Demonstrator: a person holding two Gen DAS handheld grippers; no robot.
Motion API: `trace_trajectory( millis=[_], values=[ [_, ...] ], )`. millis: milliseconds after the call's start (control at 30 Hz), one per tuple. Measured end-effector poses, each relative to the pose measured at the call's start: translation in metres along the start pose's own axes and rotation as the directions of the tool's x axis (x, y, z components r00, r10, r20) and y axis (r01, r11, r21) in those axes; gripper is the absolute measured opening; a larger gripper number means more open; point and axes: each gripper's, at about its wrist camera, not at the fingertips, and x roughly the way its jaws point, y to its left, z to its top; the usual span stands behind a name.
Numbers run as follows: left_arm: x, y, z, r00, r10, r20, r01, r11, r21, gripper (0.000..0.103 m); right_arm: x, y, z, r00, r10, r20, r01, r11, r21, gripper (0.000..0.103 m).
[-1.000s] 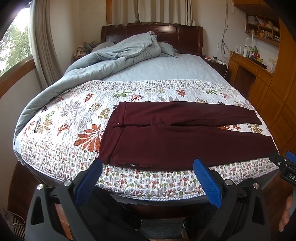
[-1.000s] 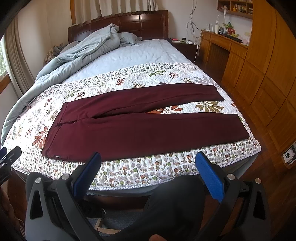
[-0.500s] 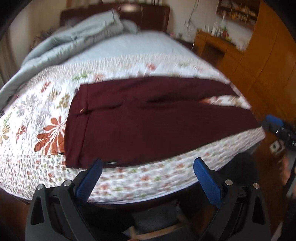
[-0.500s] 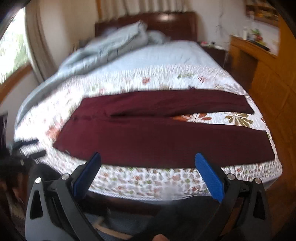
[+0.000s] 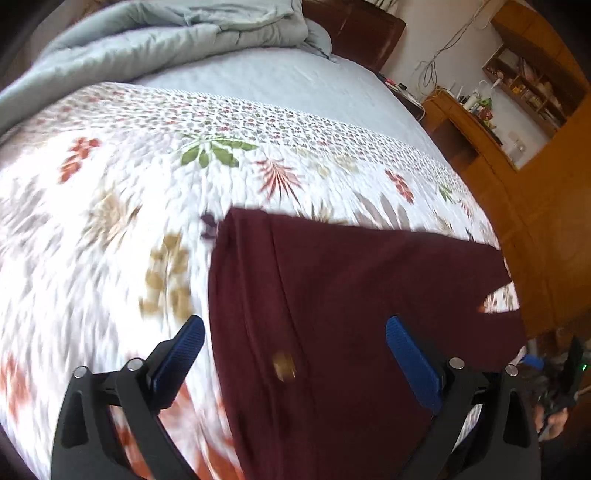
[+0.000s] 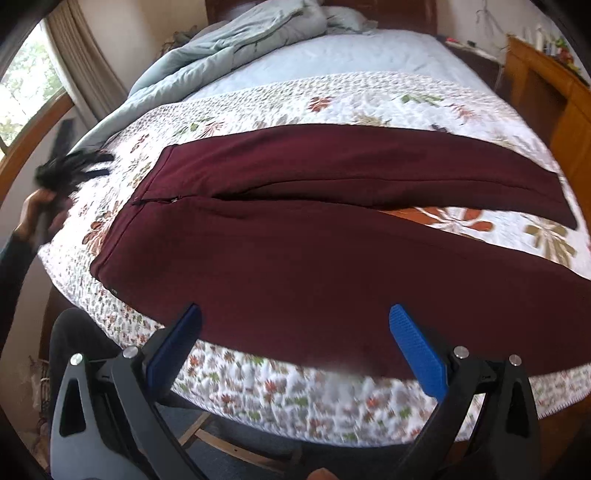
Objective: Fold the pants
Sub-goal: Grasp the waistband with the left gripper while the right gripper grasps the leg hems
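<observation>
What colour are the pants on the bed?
Dark maroon pants, plain with no pattern; clearest in the right wrist view.

Maroon pants (image 6: 314,240) lie flat across the floral quilt (image 6: 369,99), the right gripper (image 6: 295,332) spread wide above their near edge.

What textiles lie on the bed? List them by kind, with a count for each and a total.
Maroon pants: 1
Floral quilted bedspread: 1
Grey-blue comforter: 1
Pale blue sheet: 1
Pillow: 1
Total: 5
</observation>
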Motion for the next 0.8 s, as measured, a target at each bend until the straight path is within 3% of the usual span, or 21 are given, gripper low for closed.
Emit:
trace_trajectory(
  millis=[133,233,400,500,667,800],
  values=[
    [0.046,0.034,0.044,0.998,-0.044,-0.036,0.043,0.999,-0.034,0.099,0.02,-0.007,0.013,0.999,0.004,-0.038,-0.004,1.0,0.006,0.101],
    [0.082,0.055,0.066,0.988,-0.135,-0.076,0.129,0.989,-0.071,0.099,0.036,-0.015,0.021,0.998,0.013,-0.066,-0.011,1.0,0.024,0.101],
    [0.123,0.064,0.076,0.976,-0.112,-0.185,0.113,0.994,-0.004,0.099,0.05,-0.034,0.037,0.995,0.063,-0.079,-0.059,0.997,0.052,0.101],
    [0.127,0.056,0.074,0.968,-0.104,-0.227,0.129,0.987,0.096,0.099,0.047,-0.052,0.048,0.992,0.097,-0.081,-0.093,0.994,0.054,0.101],
    [0.132,0.042,0.07,0.96,-0.051,-0.277,0.099,0.982,0.161,0.098,0.022,-0.137,0.083,0.969,0.241,-0.049,-0.234,0.964,0.124,0.1],
    [0.142,0.028,0.071,0.953,-0.029,-0.303,0.09,0.978,0.188,0.098,0.004,-0.249,0.111,0.975,0.212,-0.065,-0.191,0.953,0.236,0.1]
  ],
)
